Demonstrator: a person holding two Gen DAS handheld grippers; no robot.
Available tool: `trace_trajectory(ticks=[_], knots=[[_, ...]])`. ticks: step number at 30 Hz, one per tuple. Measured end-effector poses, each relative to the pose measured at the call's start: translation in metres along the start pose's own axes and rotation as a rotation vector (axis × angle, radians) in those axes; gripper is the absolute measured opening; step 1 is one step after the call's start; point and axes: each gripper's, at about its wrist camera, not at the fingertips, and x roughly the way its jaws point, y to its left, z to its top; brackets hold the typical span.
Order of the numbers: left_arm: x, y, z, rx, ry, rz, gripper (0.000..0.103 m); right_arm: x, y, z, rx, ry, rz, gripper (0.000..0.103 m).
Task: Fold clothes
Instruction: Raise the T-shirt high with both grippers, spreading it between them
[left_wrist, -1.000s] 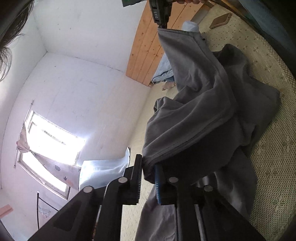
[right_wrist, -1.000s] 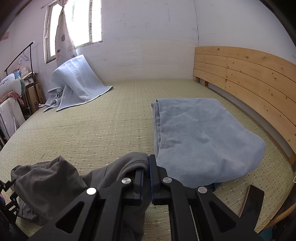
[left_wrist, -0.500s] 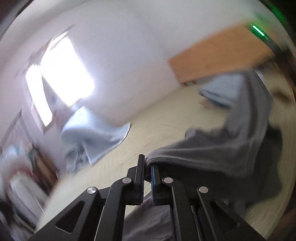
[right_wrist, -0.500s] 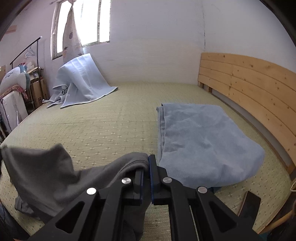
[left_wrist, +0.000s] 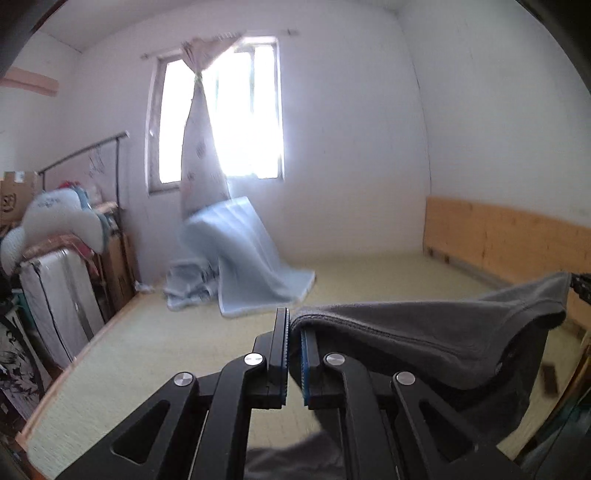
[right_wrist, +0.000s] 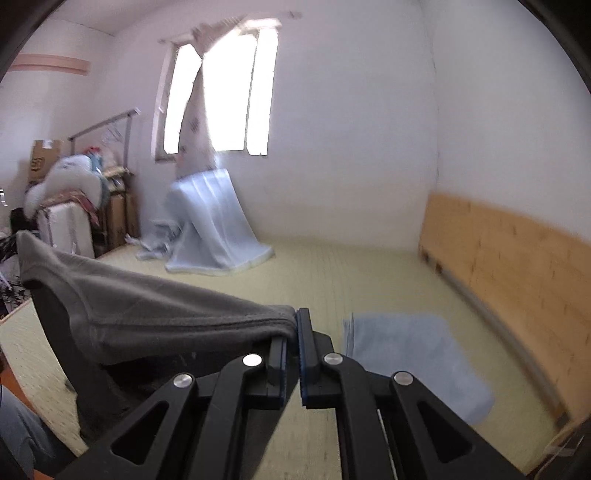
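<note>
Grey garment (left_wrist: 424, 339) stretched between left hand-held gripper (left_wrist: 293, 354), right hand-held gripper (right_wrist: 293, 354), both clamping its edge

No legible text; dark print on cardboard box (left_wrist: 14, 192) too blurred to read.

Matt grey fleece garment (left_wrist: 424, 339), wooden headboard (right_wrist: 509, 266)

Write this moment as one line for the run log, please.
left tool: shut on dark grey fleece garment | right tool: shut on same garment | garment: stretched between tools, above yellow-green woven mat
</note>
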Motion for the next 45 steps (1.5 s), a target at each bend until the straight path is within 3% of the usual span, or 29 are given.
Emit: trace_trajectory(ticks=[7, 11, 15, 30, 37, 41, 45], knots=[[-0.094, 0.045, 0.100, -0.068, -0.135, -0.017, 0.004, -0.104, 0.035, 0.097, -0.122, -0.233, 0.012, 0.003], [-0.130, 0.073, 0.144, -0.137, -0.133, -0.076, 0.004, -0.161, 0.048, 0.144, -0.158, -0.366, 0.016, 0.003], [-0.155, 0.090, 0.172, -0.152, -0.121, -0.090, 0.004, -0.201, 0.059, 0.175, -0.185, -0.453, 0.009, 0.003], [-0.296, 0.080, 0.208, -0.133, -0.313, -0.105, 0.004, -0.289, 0.078, 0.193, -0.214, -0.570, -0.035, 0.003], [-0.298, 0.086, 0.207, -0.139, -0.293, -0.104, 0.004, -0.293, 0.082, 0.196, -0.202, -0.585, -0.034, 0.003], [-0.260, 0.097, 0.203, -0.153, -0.238, -0.091, 0.004, -0.258, 0.086, 0.197, -0.206, -0.519, -0.026, 0.003], [-0.190, 0.111, 0.194, -0.160, -0.159, -0.067, 0.004, -0.198, 0.086, 0.191, -0.195, -0.426, -0.021, 0.003]])
